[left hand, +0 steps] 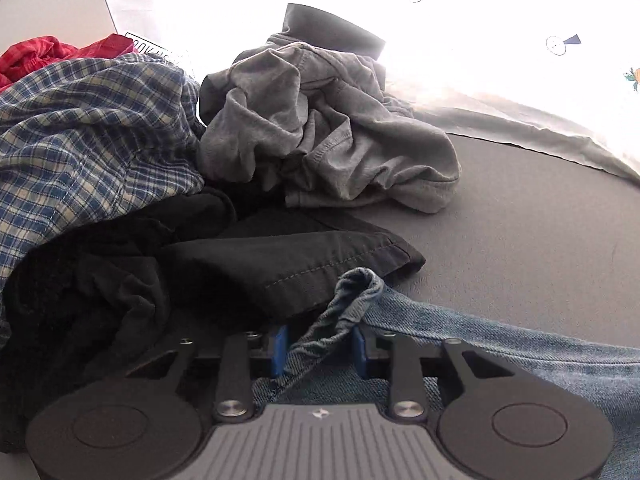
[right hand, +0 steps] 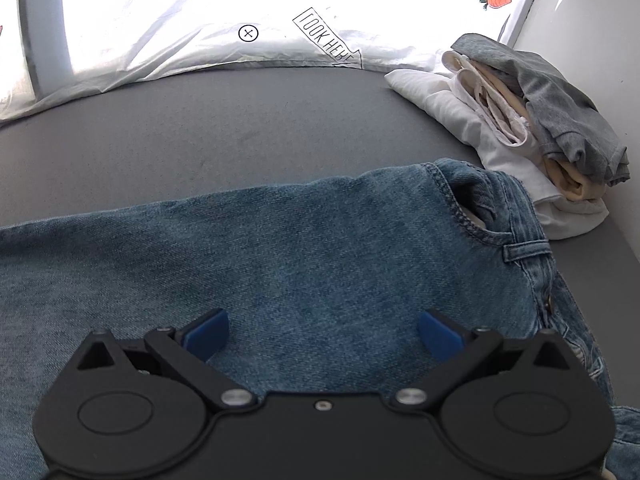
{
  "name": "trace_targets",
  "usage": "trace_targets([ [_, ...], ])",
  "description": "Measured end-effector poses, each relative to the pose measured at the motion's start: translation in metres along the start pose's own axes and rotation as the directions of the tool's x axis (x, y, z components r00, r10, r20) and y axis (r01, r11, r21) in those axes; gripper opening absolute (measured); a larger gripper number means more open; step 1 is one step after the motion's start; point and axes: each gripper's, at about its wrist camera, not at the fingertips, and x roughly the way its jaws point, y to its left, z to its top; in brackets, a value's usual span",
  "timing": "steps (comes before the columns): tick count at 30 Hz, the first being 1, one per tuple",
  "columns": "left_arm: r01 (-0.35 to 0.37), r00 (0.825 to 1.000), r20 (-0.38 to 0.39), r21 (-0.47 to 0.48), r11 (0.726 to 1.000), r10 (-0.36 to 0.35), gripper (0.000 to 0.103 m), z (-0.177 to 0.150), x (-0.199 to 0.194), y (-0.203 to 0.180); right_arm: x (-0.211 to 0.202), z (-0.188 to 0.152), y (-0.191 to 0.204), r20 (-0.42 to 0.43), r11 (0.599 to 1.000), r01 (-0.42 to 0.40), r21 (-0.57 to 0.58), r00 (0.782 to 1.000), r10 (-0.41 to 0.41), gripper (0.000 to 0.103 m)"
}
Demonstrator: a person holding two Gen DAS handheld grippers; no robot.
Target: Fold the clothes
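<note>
Blue jeans (right hand: 304, 248) lie spread flat on the grey surface, waistband and pocket at the right. My right gripper (right hand: 324, 336) hovers just over the denim, open, with nothing between its blue pads (right hand: 208, 336). In the left wrist view the jeans (left hand: 500, 344) run off to the right, and a bunched hem end (left hand: 352, 292) rises between my left gripper's blue pads. The left gripper (left hand: 320, 350) is shut on that bunched denim.
A heap of unfolded clothes sits to the left: a blue plaid shirt (left hand: 80, 140), a red garment (left hand: 48, 54), a black garment (left hand: 240, 268) and a crumpled grey one (left hand: 320, 128). A stack of folded white, cream and grey clothes (right hand: 532, 128) rests at the right by a wall. A white printed sheet (right hand: 240, 32) lies behind.
</note>
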Motion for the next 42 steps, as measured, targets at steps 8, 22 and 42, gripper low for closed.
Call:
trace_targets([
  [8, -0.051, 0.999, 0.015, -0.069, 0.996, 0.052, 0.009, 0.012, 0.02, -0.007, 0.001, 0.01, -0.009, 0.039, 0.998, 0.058, -0.037, 0.998, -0.056, 0.103],
  [22, -0.132, 0.991, -0.032, -0.059, 0.989, 0.131, 0.012, 0.013, 0.022, -0.022, 0.064, 0.058, -0.106, 0.009, 0.98, 0.198, 0.03, 0.98, -0.199, 0.084],
  [42, -0.131, 0.991, -0.024, 0.054, 0.99, 0.132, 0.029, 0.046, 0.041, -0.053, 0.097, 0.092, -0.111, 0.055, 0.961, 0.274, -0.045, 0.961, -0.272, 0.087],
])
